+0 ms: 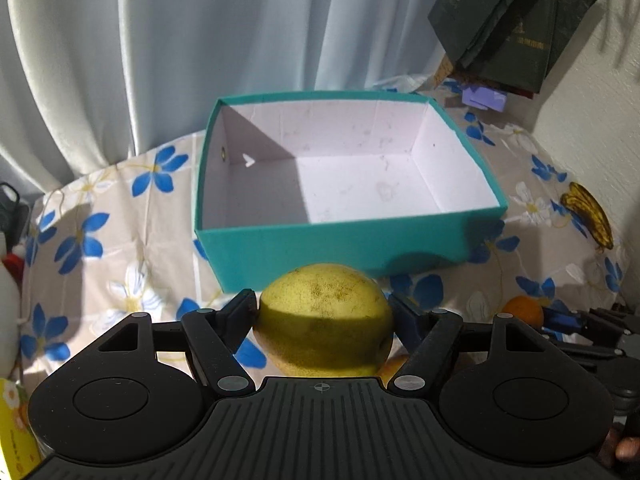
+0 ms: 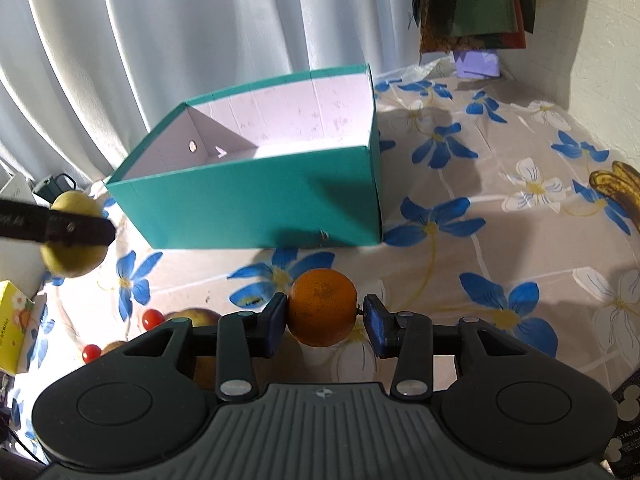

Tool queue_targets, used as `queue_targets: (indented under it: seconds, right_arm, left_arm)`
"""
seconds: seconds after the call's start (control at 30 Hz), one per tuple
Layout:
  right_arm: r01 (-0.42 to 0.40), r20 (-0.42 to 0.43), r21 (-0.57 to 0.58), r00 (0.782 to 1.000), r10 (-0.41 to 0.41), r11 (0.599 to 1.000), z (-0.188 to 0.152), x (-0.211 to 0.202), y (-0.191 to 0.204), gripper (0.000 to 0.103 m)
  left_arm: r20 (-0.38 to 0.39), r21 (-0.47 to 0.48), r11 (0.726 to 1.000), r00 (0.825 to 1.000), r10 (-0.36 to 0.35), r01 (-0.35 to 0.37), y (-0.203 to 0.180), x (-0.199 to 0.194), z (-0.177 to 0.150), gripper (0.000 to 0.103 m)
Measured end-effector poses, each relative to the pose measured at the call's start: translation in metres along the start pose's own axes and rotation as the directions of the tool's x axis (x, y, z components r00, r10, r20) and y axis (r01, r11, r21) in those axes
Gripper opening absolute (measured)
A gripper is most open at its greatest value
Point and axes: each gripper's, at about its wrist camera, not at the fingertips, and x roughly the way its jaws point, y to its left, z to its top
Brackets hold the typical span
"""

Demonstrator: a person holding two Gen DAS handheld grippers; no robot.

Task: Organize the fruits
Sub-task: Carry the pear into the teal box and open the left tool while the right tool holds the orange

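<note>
A bench [image 2: 500, 248] draped in a beige cloth [image 1: 120, 248] printed with blue and white flowers carries an open teal box [image 1: 304, 252], its white inside bare, standing near the curtain side. Spotted bananas [image 1: 588, 212] lie on the cloth to the right of the box, well apart from it. At the near left, two small red fruits [image 2: 153, 318] and a yellowish fruit [image 2: 196, 316] rest on the cloth, partly hidden. A small lilac box [image 2: 478, 63] sits at the far right corner by the wall.
</note>
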Motion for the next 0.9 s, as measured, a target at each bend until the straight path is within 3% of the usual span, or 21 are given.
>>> queue_targets:
  seconds: [0.23,0.53,0.9]
  right_arm:
    - [-0.018,0.045,0.015,0.999,0.017,1.0,0.008,-0.007,0.001,0.041]
    - [-0.027,0.085,0.042,0.996,0.024,0.999,0.011,-0.013,0.0,0.041]
    - [-0.011,0.124,0.074,0.992,0.002,0.997,0.01,-0.024,-0.005,0.041]
  left_arm:
    - [0.048,-0.001,0.999,0.998,0.039,-0.039,-0.003,0.005,0.035,0.077]
    - [0.077,-0.071,0.992,0.991,0.108,-0.102,0.006,0.035,0.067,0.077]
    - [0.02,-0.093,0.987,0.991,0.13,-0.128,0.009,0.088,0.076,0.077]
